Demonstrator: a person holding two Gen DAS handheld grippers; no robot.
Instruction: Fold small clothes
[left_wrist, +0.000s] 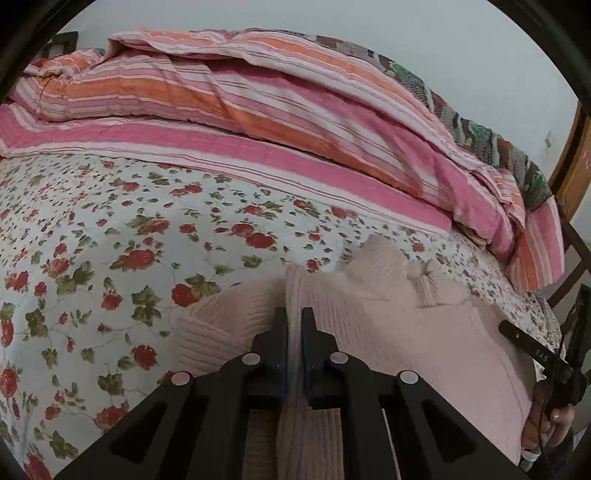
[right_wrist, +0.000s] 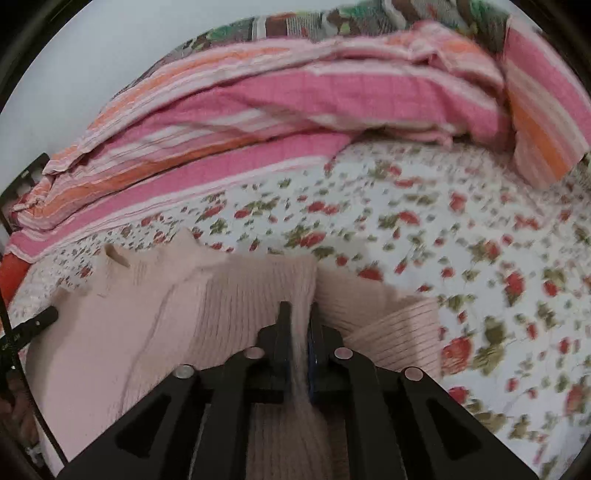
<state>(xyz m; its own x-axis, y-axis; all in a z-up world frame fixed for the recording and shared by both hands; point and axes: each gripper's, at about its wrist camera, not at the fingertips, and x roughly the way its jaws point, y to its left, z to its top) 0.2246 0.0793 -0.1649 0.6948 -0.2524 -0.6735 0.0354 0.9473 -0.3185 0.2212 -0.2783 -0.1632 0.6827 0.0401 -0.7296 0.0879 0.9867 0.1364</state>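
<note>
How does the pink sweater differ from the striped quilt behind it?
The pink sweater is plain pale pink and ribbed; the striped quilt has pink, orange and white bands. The sweater lies near, clamped by both grippers; the quilt is heaped at the far side, untouched. Both rest on the floral sheet.

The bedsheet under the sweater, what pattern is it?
White bedsheet with red roses and green leaves, sharpest in the left wrist view.

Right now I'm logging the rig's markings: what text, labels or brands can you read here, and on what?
"BAS": small pale letters on the right tool's black finger, seen from the left wrist view; any further letters are too small to read.
Nothing legible on the pink sweater, floral sheet or striped quilt.
</note>
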